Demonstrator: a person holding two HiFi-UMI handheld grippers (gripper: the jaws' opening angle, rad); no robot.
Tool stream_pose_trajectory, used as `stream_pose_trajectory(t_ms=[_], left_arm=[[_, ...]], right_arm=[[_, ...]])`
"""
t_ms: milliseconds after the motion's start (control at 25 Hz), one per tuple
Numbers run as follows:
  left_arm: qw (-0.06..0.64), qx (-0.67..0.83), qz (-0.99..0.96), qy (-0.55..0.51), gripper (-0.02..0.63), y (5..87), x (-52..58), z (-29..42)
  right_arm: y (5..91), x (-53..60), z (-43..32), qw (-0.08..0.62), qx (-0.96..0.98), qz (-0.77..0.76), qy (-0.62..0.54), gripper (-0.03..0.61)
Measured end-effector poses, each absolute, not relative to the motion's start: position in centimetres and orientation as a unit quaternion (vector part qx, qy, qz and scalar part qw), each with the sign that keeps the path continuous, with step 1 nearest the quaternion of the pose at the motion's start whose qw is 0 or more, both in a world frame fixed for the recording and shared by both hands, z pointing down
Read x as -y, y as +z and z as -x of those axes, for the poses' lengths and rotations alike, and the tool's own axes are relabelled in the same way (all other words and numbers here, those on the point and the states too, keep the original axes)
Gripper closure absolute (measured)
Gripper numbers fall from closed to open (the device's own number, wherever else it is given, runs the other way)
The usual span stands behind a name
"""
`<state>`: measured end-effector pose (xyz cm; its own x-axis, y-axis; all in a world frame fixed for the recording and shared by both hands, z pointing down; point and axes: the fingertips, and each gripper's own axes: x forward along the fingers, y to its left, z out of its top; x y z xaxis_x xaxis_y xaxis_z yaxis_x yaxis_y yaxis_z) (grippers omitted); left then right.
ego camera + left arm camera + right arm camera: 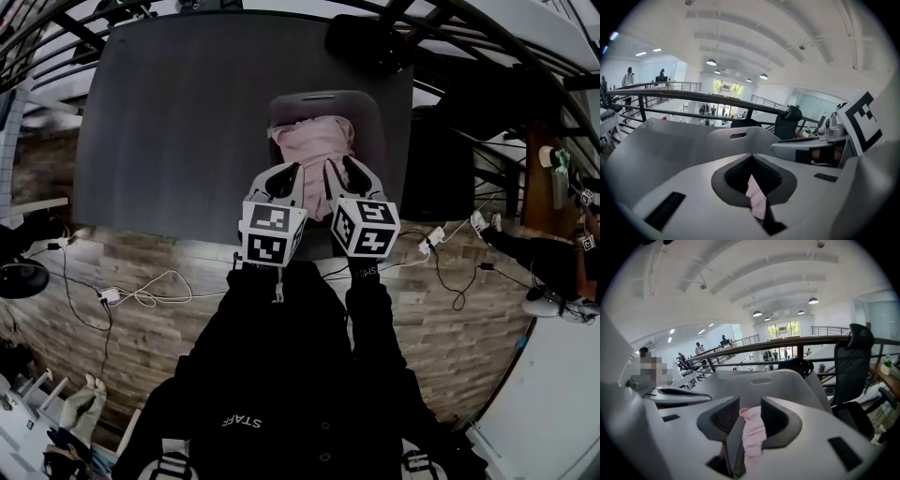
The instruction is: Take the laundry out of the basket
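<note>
A grey laundry basket [319, 97] stands on the dark table [169, 122], near its front edge. A pink garment [314, 150] rises out of it toward me. Both grippers hold over the basket's near rim, side by side. My left gripper [286, 173] is shut on a fold of the pink garment [757, 199], pinched deep between its pads. My right gripper [339, 169] has its jaws apart, and a strip of the pink garment [753, 437] hangs loosely in the gap. In both gripper views the basket's far wall [761, 383] with its handle slot shows behind the jaws.
A black office chair [375, 42] stands beyond the table and another dark chair [441, 159] is at its right side. Cables and a power strip [112, 295] lie on the wooden floor by my feet. A railing runs behind the table.
</note>
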<state>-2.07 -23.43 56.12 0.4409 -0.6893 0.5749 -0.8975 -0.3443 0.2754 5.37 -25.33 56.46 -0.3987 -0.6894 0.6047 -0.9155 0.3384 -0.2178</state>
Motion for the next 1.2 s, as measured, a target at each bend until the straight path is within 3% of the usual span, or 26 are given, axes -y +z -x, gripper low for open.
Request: stream_pose_trajectory(t_ms=[440, 1200], left_arm=[[0.302, 0.484, -0.787, 0.237, 0.612, 58.7, 25.2, 0.6], [0.324, 0.475, -0.783, 0.236, 0.612, 59.1, 26.8, -1.0]], right_arm=[[62.9, 26.3, -6.8, 0.256, 0.76, -0.494, 0.336, 0.361], [74.1, 26.1, -9.0, 0.364, 0.698, -0.449, 0.423, 0.201]])
